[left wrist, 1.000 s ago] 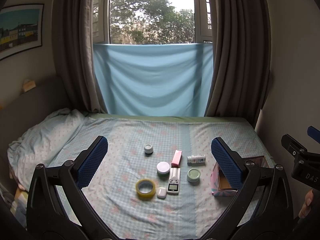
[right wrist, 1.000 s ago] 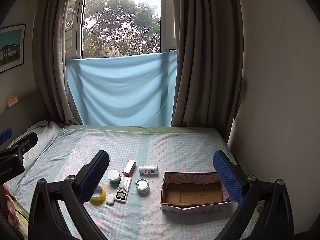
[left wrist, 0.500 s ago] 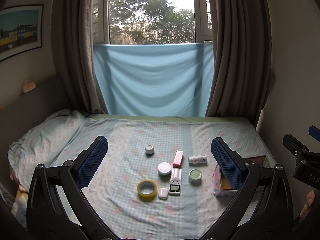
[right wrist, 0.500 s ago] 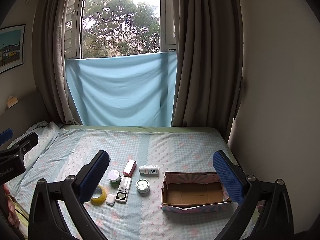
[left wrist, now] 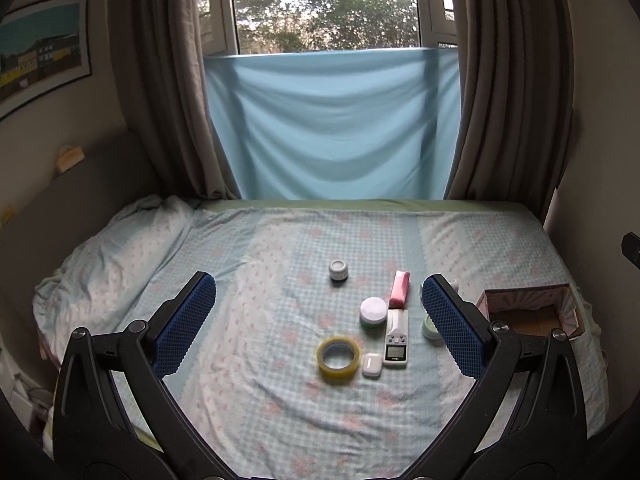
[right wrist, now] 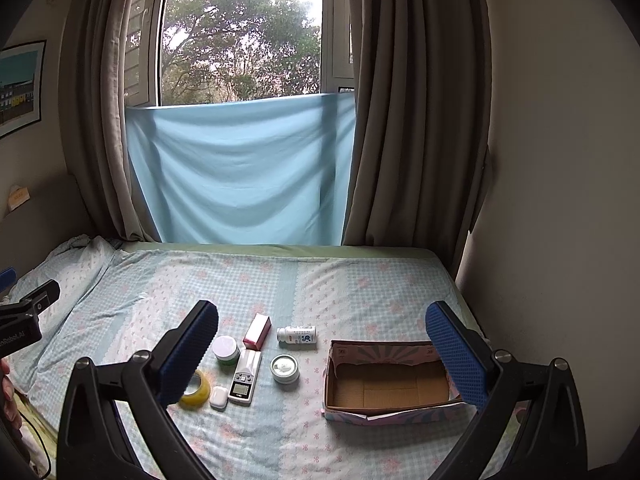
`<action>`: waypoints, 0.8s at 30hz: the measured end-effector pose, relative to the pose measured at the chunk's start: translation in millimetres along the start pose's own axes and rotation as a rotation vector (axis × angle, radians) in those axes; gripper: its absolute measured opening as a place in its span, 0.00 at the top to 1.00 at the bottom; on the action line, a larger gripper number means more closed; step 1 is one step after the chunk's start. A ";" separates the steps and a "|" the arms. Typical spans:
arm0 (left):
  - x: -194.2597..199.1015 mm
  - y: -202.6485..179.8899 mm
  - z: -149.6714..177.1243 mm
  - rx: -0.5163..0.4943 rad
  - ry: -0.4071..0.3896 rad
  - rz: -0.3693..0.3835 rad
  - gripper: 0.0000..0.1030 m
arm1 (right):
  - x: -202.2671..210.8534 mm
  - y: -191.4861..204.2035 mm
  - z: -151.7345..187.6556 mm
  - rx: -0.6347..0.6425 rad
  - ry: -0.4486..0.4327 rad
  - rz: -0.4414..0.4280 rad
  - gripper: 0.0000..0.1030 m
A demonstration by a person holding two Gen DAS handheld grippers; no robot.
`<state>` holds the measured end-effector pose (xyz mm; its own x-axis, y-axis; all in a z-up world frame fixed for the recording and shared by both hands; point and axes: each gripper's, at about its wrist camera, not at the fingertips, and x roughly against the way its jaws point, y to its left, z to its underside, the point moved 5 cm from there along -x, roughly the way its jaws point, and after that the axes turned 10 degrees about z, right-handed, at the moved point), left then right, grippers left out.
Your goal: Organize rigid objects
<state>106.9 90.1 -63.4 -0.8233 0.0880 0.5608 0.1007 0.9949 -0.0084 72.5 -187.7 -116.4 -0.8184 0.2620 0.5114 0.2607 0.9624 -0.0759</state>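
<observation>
Both the left gripper [left wrist: 320, 320] and right gripper [right wrist: 322, 344] hover wide open and empty. Small items cluster mid-bed beside the empty box [right wrist: 390, 386]; the soft bedsheet [right wrist: 320, 288] could let round jars roll when nudged.

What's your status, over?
Left gripper and right gripper open, holding nothing. Box empty; tape, remote, jars and bottle loose on bed. Nothing in the way.

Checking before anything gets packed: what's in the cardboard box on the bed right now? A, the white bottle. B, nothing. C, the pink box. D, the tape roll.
B: in the right wrist view the cardboard box shows only its bare brown floor, and every small item lies on the bed sheet outside it.
</observation>
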 end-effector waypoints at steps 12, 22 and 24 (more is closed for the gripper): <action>-84.5 39.2 55.6 -0.041 0.197 0.106 0.01 | -68.7 82.8 14.6 0.074 0.100 -0.086 0.00; -205.0 44.1 157.7 -0.162 0.396 0.193 0.01 | -187.0 164.3 67.2 0.269 0.232 -0.263 0.00; -231.6 45.9 185.1 -0.169 0.439 0.203 0.01 | -215.5 180.0 84.5 0.323 0.265 -0.307 0.00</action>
<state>198.8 124.5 -346.9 -0.4689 0.2134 0.8571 0.3534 0.9346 -0.0394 252.5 -64.8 -312.6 -0.6638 -0.0226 0.7476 -0.1769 0.9759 -0.1276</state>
